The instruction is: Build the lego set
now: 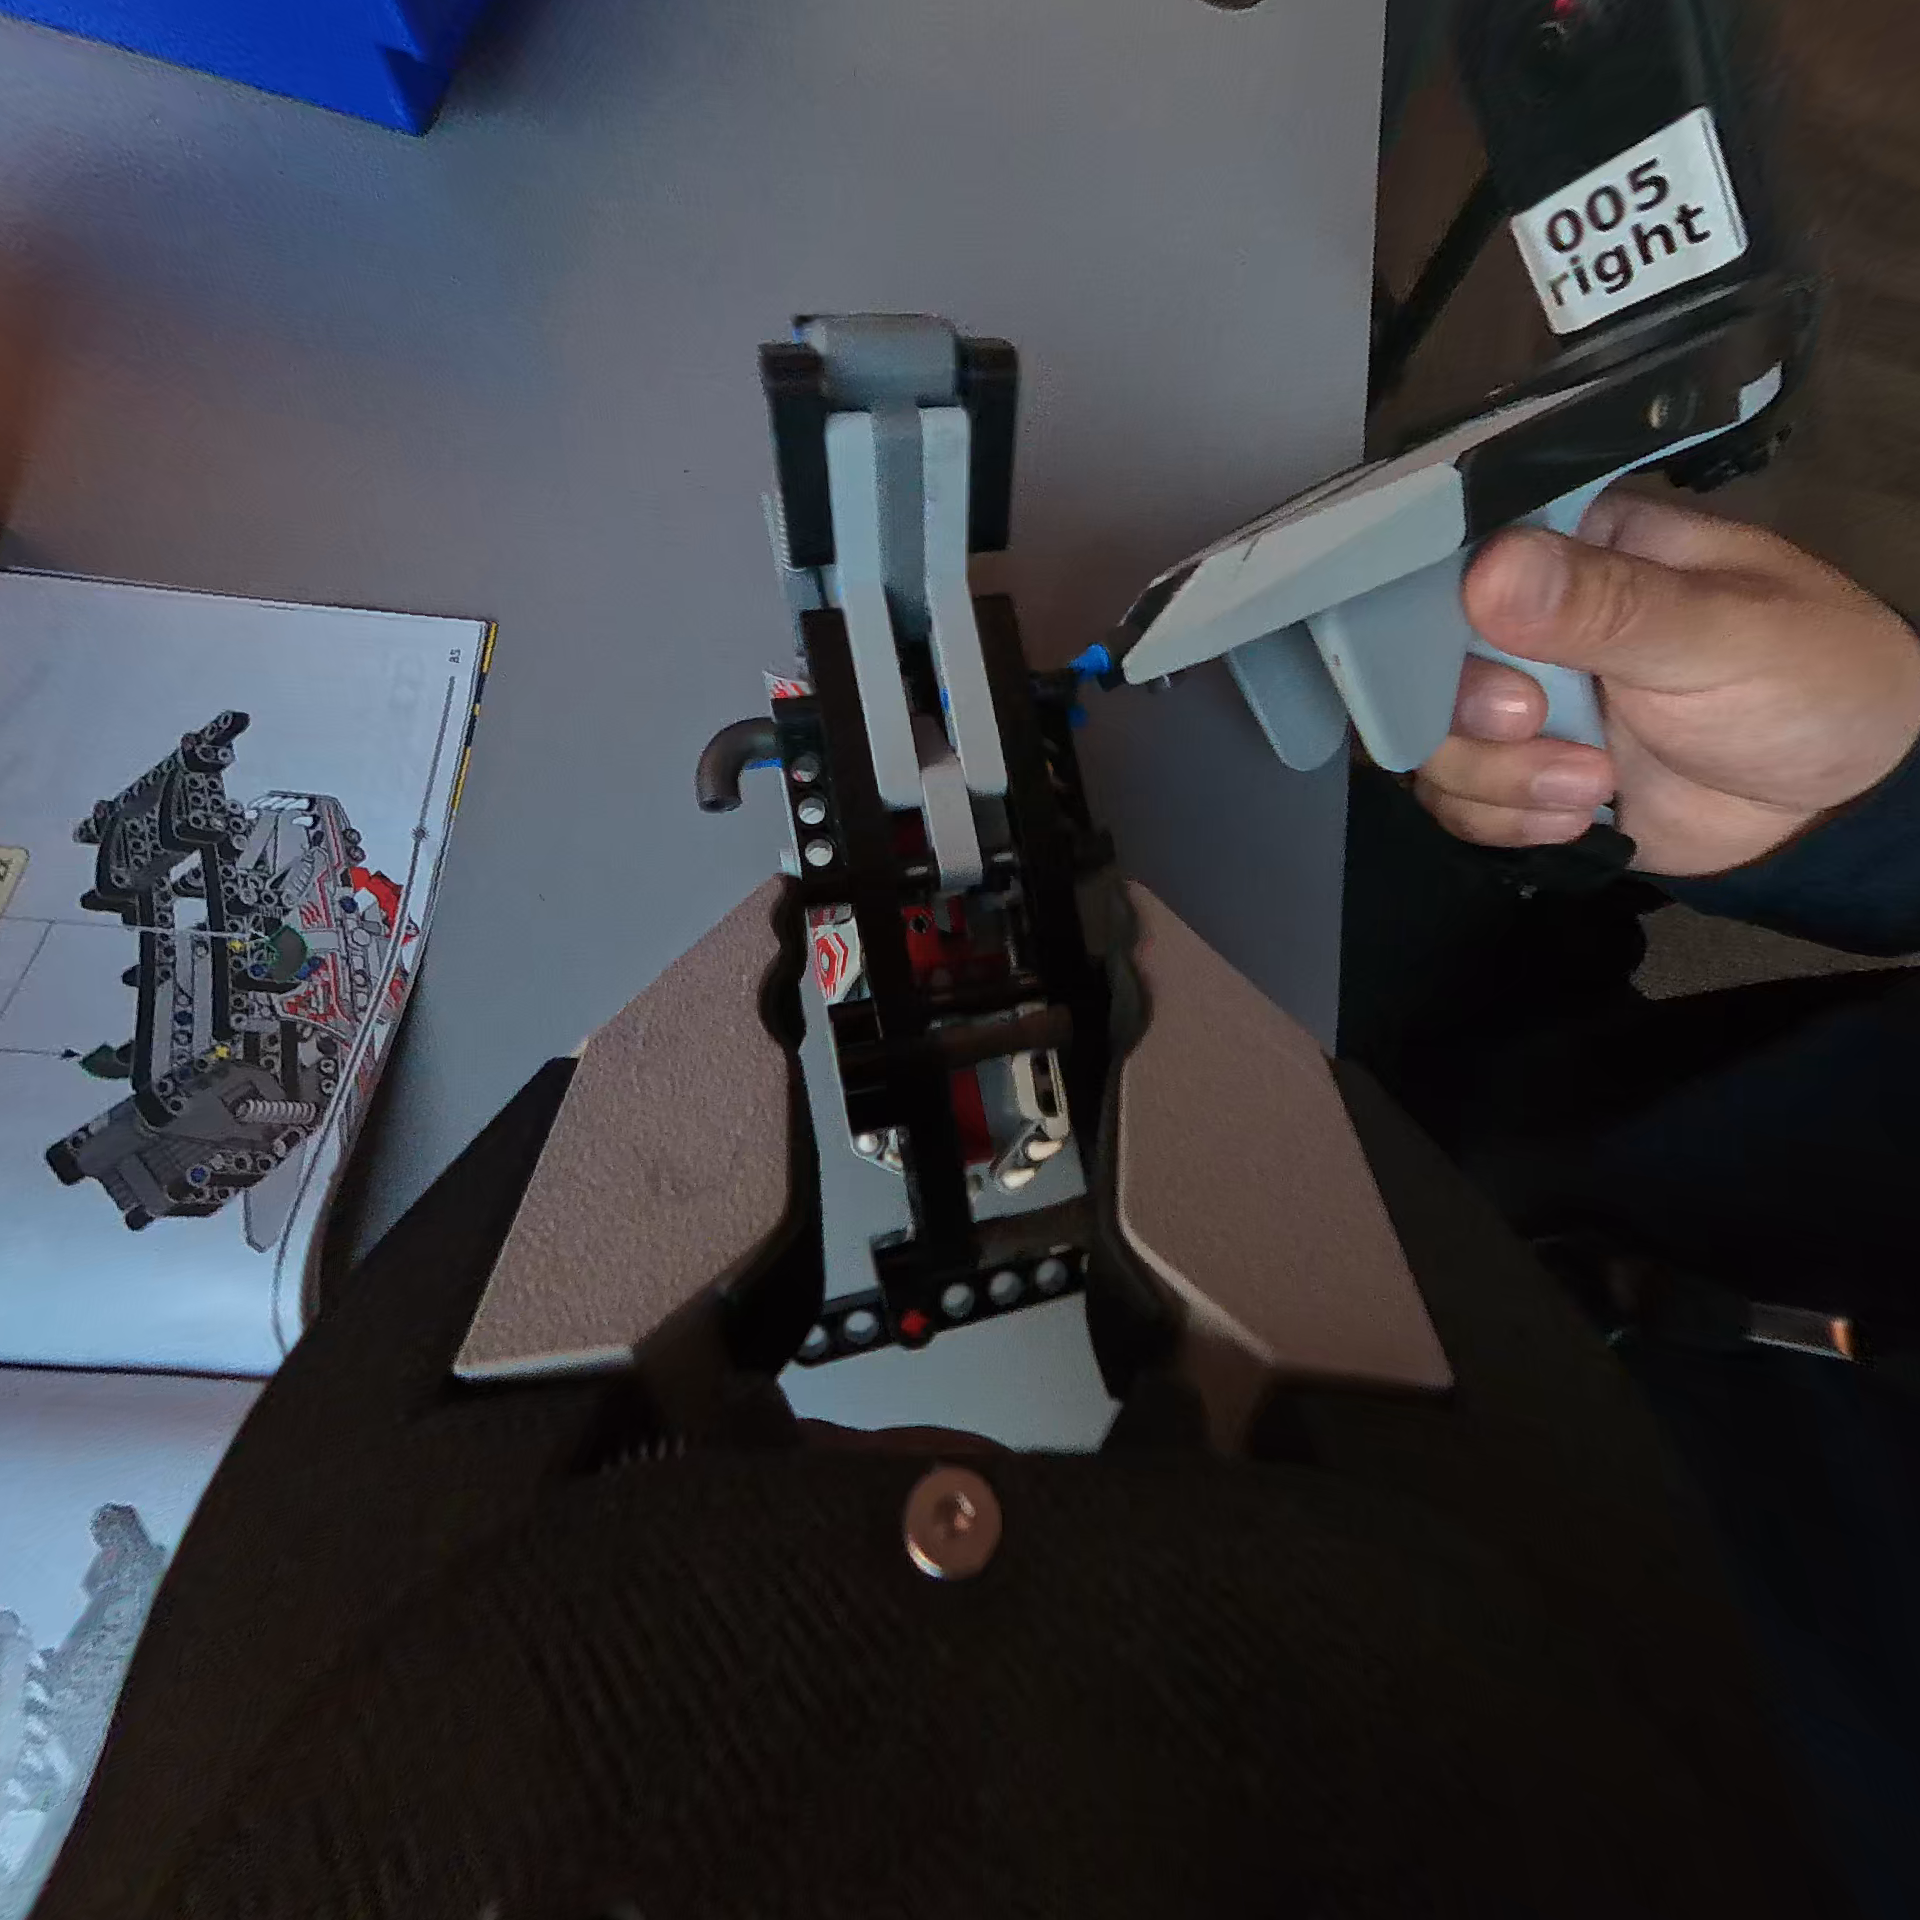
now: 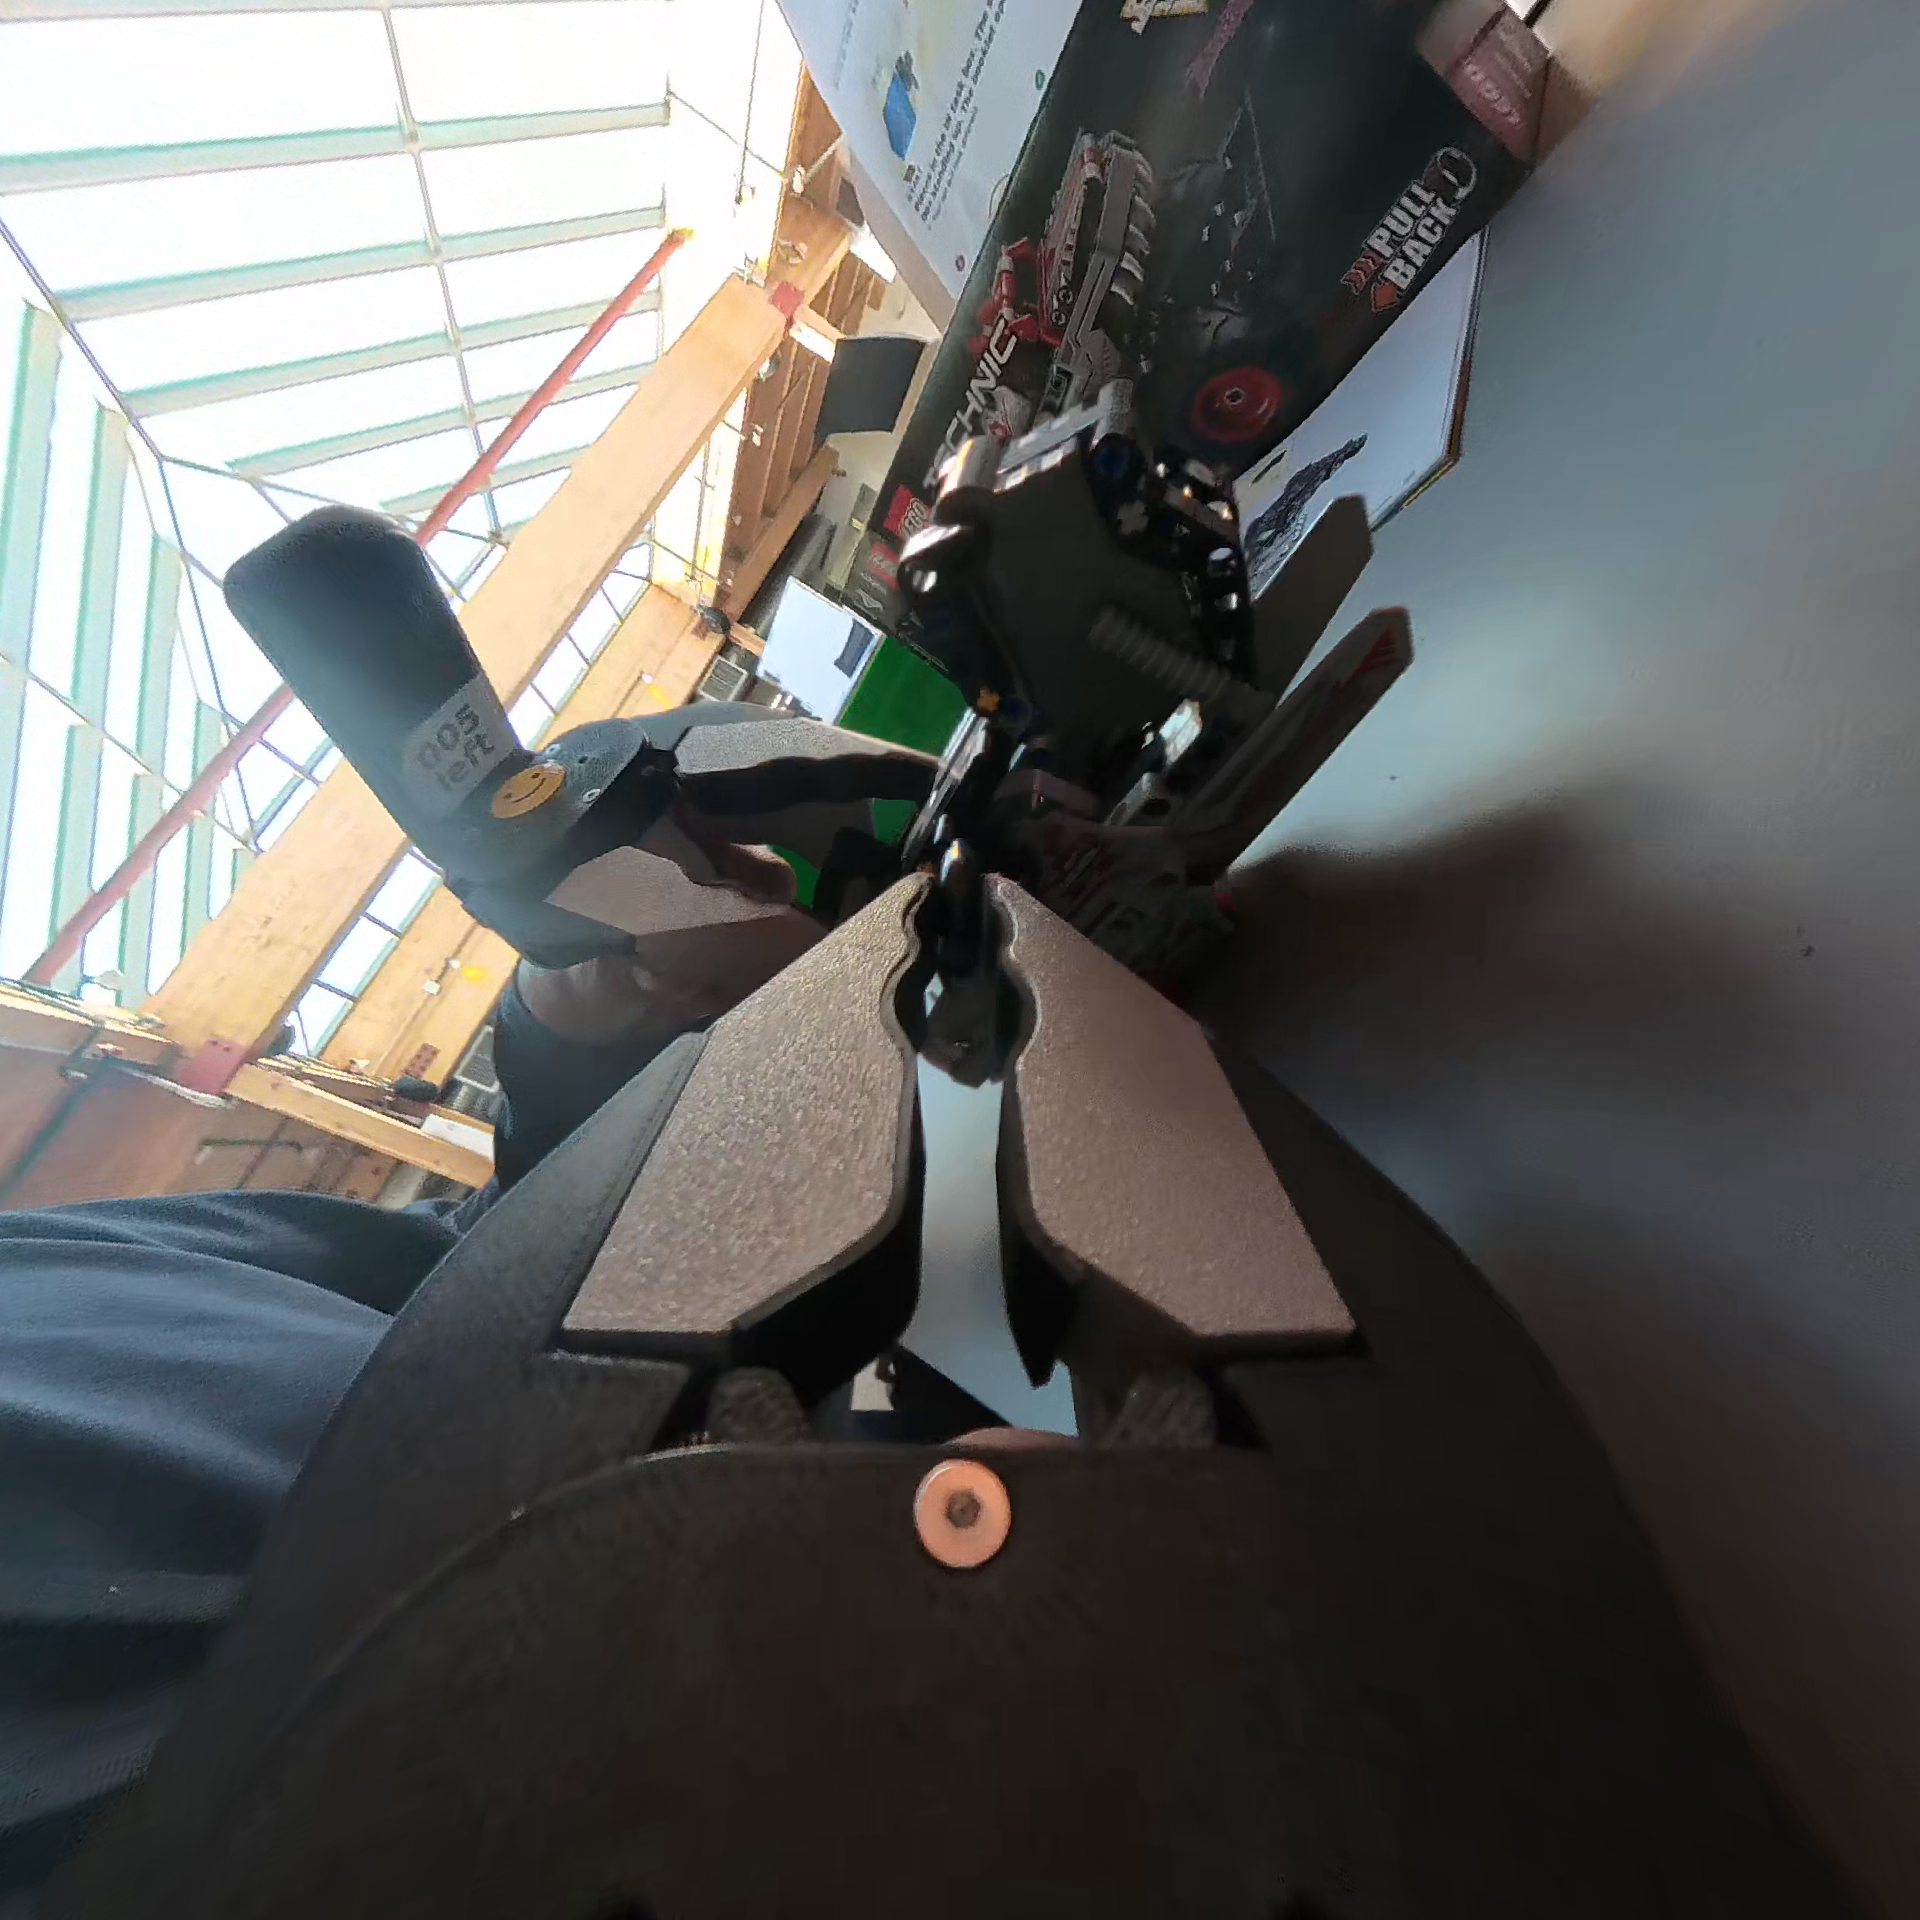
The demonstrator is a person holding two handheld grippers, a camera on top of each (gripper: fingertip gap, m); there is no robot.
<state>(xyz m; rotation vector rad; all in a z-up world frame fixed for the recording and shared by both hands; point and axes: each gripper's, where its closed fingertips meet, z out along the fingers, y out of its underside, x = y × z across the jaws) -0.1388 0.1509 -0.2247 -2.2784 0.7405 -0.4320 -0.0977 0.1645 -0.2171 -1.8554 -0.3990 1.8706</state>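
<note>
The part-built lego model, black with grey beams and red parts, is held above the grey table. My left gripper is shut on the model's lower body, one finger on each side. My right gripper comes in from the right, and its tip touches a small blue-and-black pin on the model's right side. In the right wrist view my right gripper is nearly closed on that dark pin, with the model just beyond. The left gripper shows to the left there.
An open instruction booklet lies on the table to the left. A blue box is at the far left corner. The table edge runs down the right. The dark lego set box stands behind the model. A person's hand holds the right gripper.
</note>
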